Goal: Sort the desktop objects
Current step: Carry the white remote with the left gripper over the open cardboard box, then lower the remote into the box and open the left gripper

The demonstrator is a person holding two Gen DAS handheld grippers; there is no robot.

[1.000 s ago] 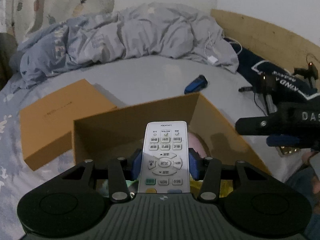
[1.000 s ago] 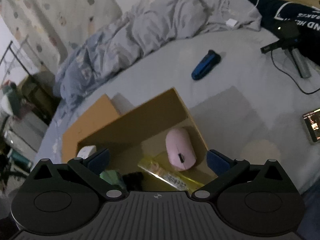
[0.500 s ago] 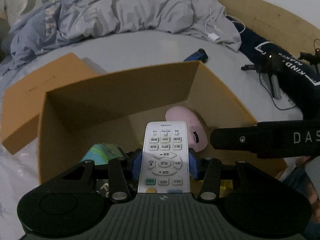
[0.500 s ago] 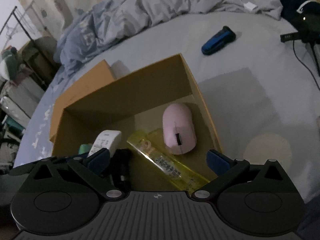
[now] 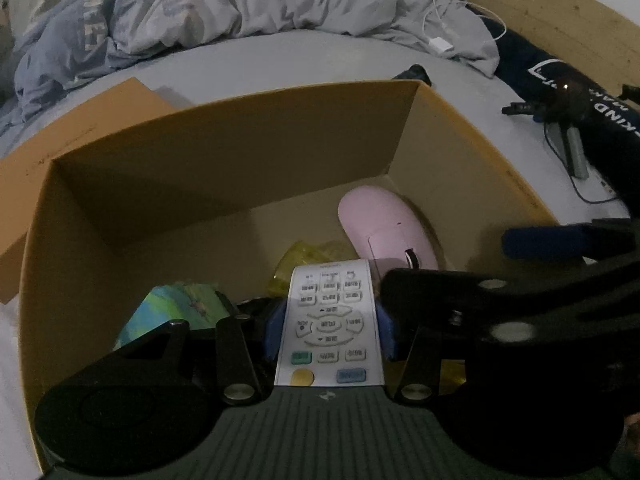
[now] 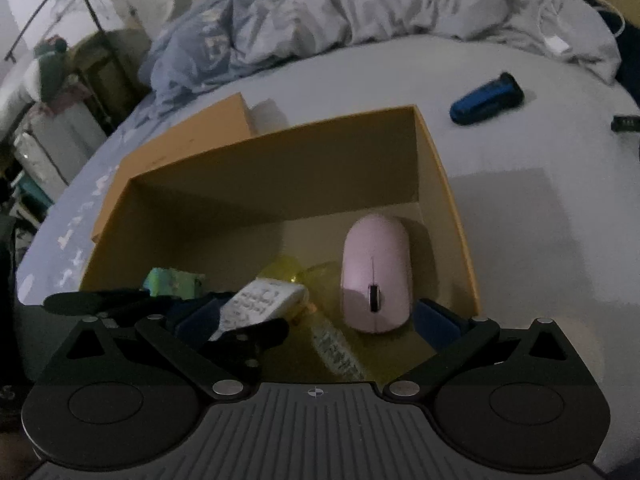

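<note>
An open cardboard box [image 5: 240, 160] [image 6: 280, 168] stands on the bed. My left gripper [image 5: 329, 330] is shut on a white remote [image 5: 330, 320] [image 6: 260, 304] and holds it low inside the box, buttons up. A pink mouse [image 5: 384, 224] [image 6: 376, 272], a yellow transparent packet [image 5: 312, 256] [image 6: 332, 344] and a green packet [image 5: 176, 308] [image 6: 172, 282] lie on the box floor. My right gripper [image 6: 316, 322] hovers open over the box's near right side, nothing gripped. It shows in the left wrist view as a black arm [image 5: 520, 292].
The box lid [image 6: 180, 148] lies just left of the box. A blue device [image 6: 486, 98] rests on the sheet beyond the box's right corner. A rumpled duvet [image 5: 260, 4] fills the back, and a small tripod with cable [image 5: 568, 136] sits at right.
Both grippers have dropped toward the box. The left one has carried the remote down from above the near wall to inside it. The right one has rolled and closed in beside the left.
</note>
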